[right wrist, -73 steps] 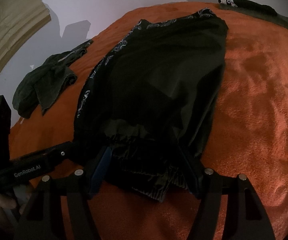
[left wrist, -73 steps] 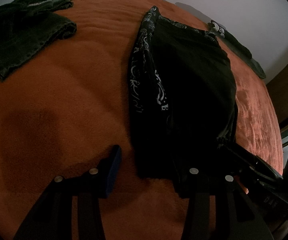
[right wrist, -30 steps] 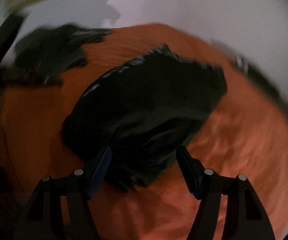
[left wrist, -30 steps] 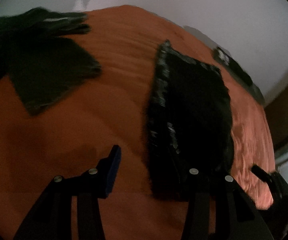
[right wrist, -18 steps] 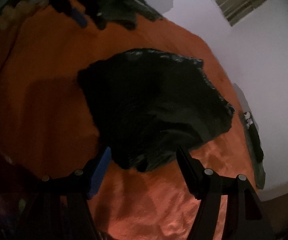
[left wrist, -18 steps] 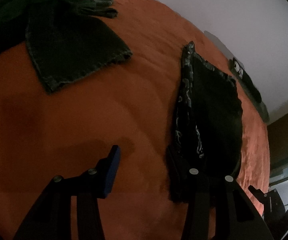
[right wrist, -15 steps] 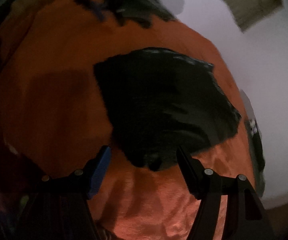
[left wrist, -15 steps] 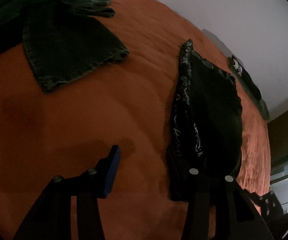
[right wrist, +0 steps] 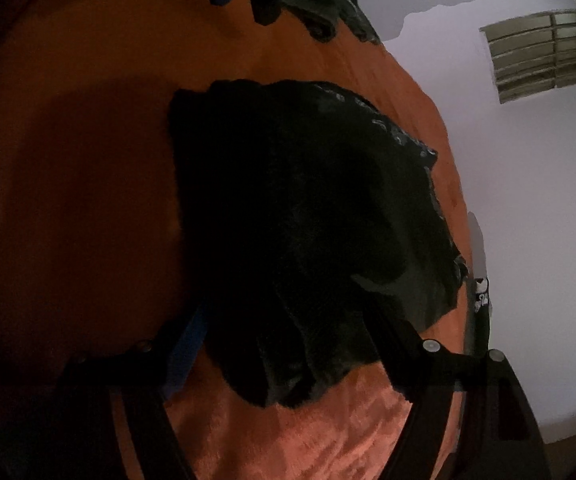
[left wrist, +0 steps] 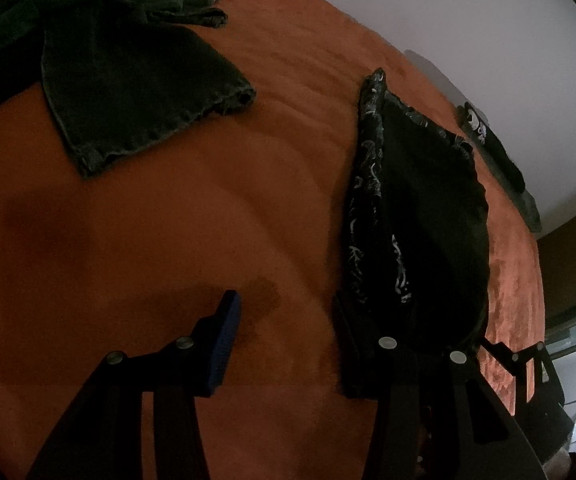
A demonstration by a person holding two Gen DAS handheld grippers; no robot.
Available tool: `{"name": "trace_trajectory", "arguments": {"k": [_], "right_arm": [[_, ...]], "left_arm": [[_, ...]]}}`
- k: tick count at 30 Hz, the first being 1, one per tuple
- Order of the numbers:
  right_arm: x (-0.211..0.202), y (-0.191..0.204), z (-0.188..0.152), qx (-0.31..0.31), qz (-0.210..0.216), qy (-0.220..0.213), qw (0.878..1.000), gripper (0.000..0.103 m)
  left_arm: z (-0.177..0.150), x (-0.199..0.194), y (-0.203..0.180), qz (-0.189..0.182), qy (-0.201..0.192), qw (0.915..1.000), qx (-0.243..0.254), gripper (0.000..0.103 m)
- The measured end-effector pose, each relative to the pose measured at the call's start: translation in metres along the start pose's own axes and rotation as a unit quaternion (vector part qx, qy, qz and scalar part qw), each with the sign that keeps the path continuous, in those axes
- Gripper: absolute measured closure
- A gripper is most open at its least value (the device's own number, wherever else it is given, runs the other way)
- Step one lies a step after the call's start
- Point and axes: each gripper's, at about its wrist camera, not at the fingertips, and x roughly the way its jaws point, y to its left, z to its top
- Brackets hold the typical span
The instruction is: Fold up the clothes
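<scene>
A black garment (left wrist: pixel 428 216) with white patterned trim lies flat on the orange blanket (left wrist: pixel 207 200). My left gripper (left wrist: pixel 288 328) is open over bare blanket. Its right finger (left wrist: pixel 352 340) is at the garment's near left corner, and its blue pad (left wrist: pixel 227 336) is off to the left. In the right wrist view the garment (right wrist: pixel 308 220) fills the middle, and its bunched near end lies between the fingers of my right gripper (right wrist: pixel 288 332). Those jaws are opening, and the pads stand beside the cloth without pinching it. The right gripper's tips (left wrist: pixel 520 364) show at the lower right of the left wrist view.
Dark jeans (left wrist: pixel 127 80) lie crumpled at the blanket's far left. Another black item with a white print (left wrist: pixel 496 152) lies along the far edge by the white wall. A vent grille (right wrist: pixel 544 56) is on the wall. The bed's right edge (left wrist: pixel 544 280) drops off beside the garment.
The right wrist view rolled and sank toward the garment's near end, and its jaws spread wider. The left gripper hardly moved, and the right gripper's tips came into its lower right.
</scene>
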Motion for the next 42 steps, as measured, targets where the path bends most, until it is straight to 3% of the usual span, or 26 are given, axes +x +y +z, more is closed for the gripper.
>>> {"name": "trace_trajectory", "arguments": {"k": [4, 7, 9, 11, 14, 20, 26, 29, 32, 36, 40, 42], "right_arm": [[0.001, 0.014, 0.009, -0.042, -0.028, -0.014, 0.999, 0.026], [0.005, 0.009, 0.015, -0.028, -0.029, -0.018, 0.999, 0.029], [0.008, 0.002, 0.017, -0.006, -0.008, -0.014, 1.000, 0.041], [0.007, -0.001, 0.019, 0.005, 0.003, -0.011, 1.000, 0.070], [-0.001, -0.013, 0.023, 0.030, 0.020, -0.015, 0.999, 0.081], [-0.039, -0.080, 0.029, 0.137, 0.104, -0.018, 0.985, 0.086], [-0.087, -0.137, 0.047, 0.179, 0.179, -0.022, 0.967, 0.087], [-0.112, -0.139, 0.054, 0.183, 0.251, -0.002, 0.951, 0.086], [-0.130, -0.130, 0.058, 0.173, 0.334, 0.014, 0.926, 0.087], [-0.109, -0.129, 0.056, 0.194, 0.406, 0.062, 0.891, 0.086], [-0.079, -0.176, 0.060, 0.236, 0.470, 0.079, 0.847, 0.087], [-0.055, -0.223, 0.065, 0.255, 0.477, 0.076, 0.838, 0.087]], "left_arm": [[0.006, -0.013, 0.002, 0.007, -0.026, 0.9996, -0.013, 0.054], [0.012, -0.021, 0.003, 0.003, -0.037, 0.9992, -0.016, 0.054], [0.014, -0.027, 0.004, 0.004, -0.043, 0.9990, -0.015, 0.054], [0.015, -0.028, 0.004, 0.009, -0.044, 0.9989, -0.012, 0.054], [0.015, -0.027, 0.006, 0.026, -0.045, 0.9986, -0.014, 0.054], [0.021, -0.027, 0.021, 0.021, -0.040, 0.9981, -0.042, 0.054], [0.032, -0.053, 0.027, 0.014, -0.062, 0.9970, -0.044, 0.054], [0.035, -0.066, 0.030, 0.016, -0.074, 0.9963, -0.040, 0.054], [0.037, -0.073, 0.034, 0.011, -0.080, 0.9957, -0.047, 0.054], [0.036, -0.072, 0.039, 0.006, -0.076, 0.9953, -0.059, 0.054], [0.032, -0.063, 0.037, 0.002, -0.055, 0.9971, -0.053, 0.054], [0.034, -0.056, 0.035, -0.008, -0.040, 0.9979, -0.051, 0.054]]}}
